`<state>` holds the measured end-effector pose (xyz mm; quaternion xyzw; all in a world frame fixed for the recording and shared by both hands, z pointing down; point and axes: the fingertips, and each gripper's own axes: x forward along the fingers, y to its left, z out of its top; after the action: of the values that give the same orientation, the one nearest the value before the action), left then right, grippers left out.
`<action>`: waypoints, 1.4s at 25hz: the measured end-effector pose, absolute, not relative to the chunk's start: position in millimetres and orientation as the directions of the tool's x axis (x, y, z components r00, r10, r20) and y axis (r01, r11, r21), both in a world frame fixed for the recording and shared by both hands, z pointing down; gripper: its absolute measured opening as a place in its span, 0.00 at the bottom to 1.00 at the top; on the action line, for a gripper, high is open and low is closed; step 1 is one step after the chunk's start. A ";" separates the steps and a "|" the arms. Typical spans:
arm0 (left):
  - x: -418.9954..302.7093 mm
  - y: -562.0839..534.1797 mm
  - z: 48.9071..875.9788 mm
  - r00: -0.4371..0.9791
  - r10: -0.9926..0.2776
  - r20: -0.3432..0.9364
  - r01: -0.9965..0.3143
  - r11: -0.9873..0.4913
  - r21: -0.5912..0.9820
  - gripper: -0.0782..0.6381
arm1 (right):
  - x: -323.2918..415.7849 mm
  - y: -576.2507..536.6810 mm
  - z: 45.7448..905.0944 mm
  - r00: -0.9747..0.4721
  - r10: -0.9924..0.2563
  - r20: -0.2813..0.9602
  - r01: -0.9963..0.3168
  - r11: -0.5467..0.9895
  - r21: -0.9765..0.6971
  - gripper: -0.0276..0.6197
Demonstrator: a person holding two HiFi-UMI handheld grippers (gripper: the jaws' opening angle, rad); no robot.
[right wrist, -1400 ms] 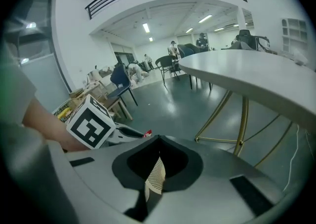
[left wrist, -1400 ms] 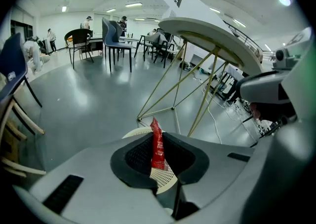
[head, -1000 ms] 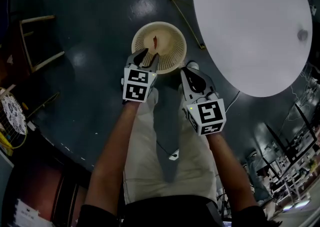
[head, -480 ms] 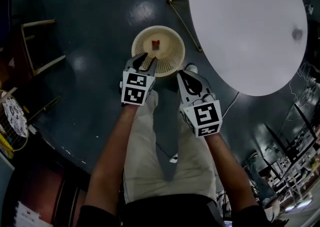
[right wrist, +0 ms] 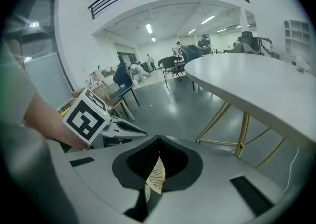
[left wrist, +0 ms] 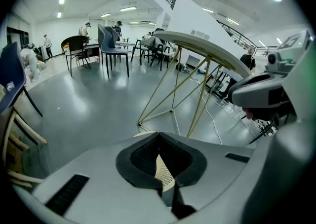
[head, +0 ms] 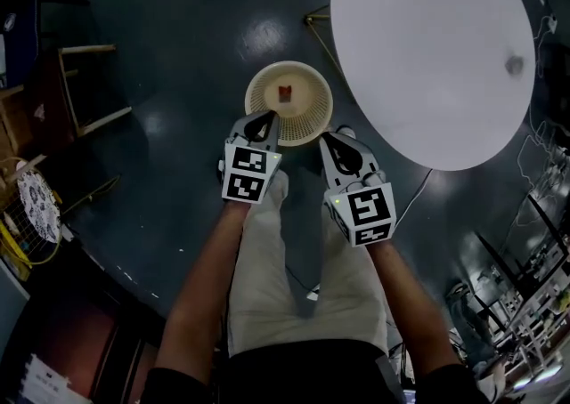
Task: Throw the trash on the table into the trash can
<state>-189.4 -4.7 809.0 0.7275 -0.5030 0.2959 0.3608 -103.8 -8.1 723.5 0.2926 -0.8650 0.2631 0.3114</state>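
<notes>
**Trash in the can, both grippers closed and empty**

The left gripper (head: pixel 261 119) hovers over the near rim of the trash can (head: pixel 307 122). Its jaws have just closed tip to tip with nothing between them, and only the can's cream mesh shows through the gap behind the tips. The can stands on the dark floor (head: pixel 178 20), and a small red piece of trash (head: pixel 285 92) lies on its bottom. Just right of the can, the right gripper (head: pixel 335 137) points down toward the rim, its jaws likewise pressed together and holding nothing. Further right, the round white table (head: pixel 427 46) stands beside the can, with a small grey spot (head: pixel 515 64) on it, too small to make out
</notes>
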 end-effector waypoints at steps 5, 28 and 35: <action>-189.8 -3.6 784.4 0.311 -0.539 0.783 -0.949 -0.221 0.225 0.13 | -100.7 -7.5 707.1 -0.643 -0.347 0.683 -0.667 0.691 -0.277 0.07; -162.2 -36.2 593.4 0.329 -0.619 0.713 -0.942 -0.273 0.197 0.13 | -62.2 -43.9 548.5 -0.634 -0.432 0.641 -0.694 0.683 -0.226 0.07; -140.4 -54.3 534.7 0.372 -0.642 0.670 -0.922 -0.338 0.188 0.13 | -43.0 -77.5 495.9 -0.612 -0.504 0.609 -0.730 0.656 -0.191 0.07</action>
<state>-140.4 -54.3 534.7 0.7790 -0.5021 0.2492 0.2810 -43.0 -77.5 495.9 0.3538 -0.8715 0.2159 0.2619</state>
